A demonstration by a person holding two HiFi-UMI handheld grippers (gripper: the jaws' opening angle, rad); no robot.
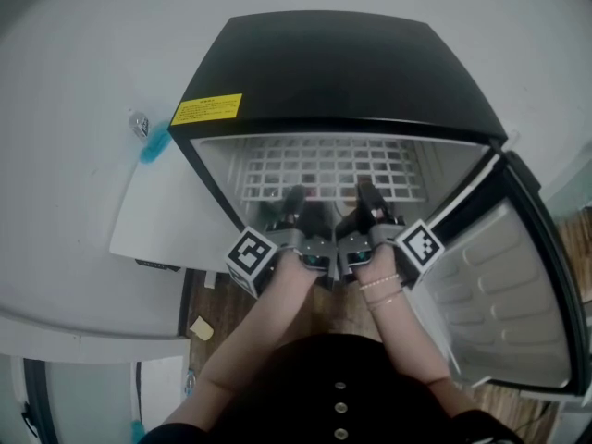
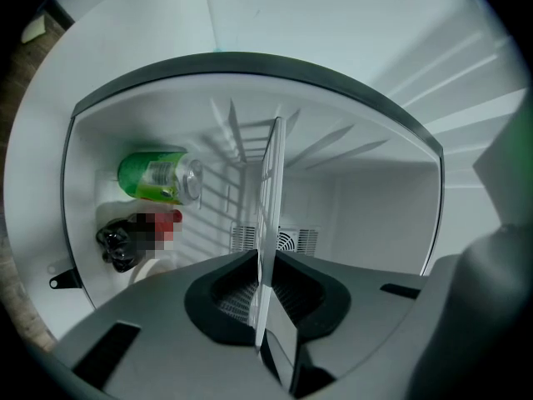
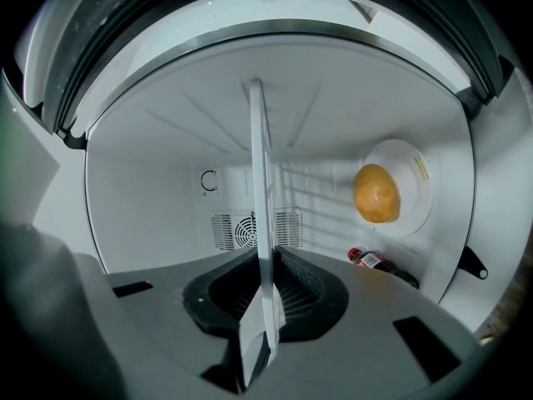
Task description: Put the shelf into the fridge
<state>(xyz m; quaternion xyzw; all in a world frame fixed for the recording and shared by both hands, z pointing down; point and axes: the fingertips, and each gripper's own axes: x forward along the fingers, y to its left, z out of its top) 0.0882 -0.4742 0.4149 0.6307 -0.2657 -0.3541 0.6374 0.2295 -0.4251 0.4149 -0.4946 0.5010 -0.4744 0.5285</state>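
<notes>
Shelf [image 1: 324,169] sits partway inside the fridge [image 1: 333,63], its front edge clamped tight in my left gripper [image 2: 263,297] and right gripper [image 3: 265,300], and if I push unevenly it could skew, jam against the walls or knock the green can [image 2: 158,176].

Head view: print on the yellow label [image 1: 206,109], at the fridge's [image 1: 342,72] 10 o'clock corner, is too small to read. The shelf's [image 1: 324,166] near edge is hidden behind the left gripper [image 1: 296,200] and right gripper [image 1: 367,197]; their fingers are lost in shadow. The person [image 1: 342,387] is cut off at 6 o'clock.

Left gripper view: the shelf shows edge-on only, so its grid face is unseen. The dark bottle [image 2: 117,242] at 9 o'clock is partly masked by mosaic.

Right gripper view: the dark bottle at 4 o'clock is half hidden behind the gripper's body, and its label is unreadable.
</notes>
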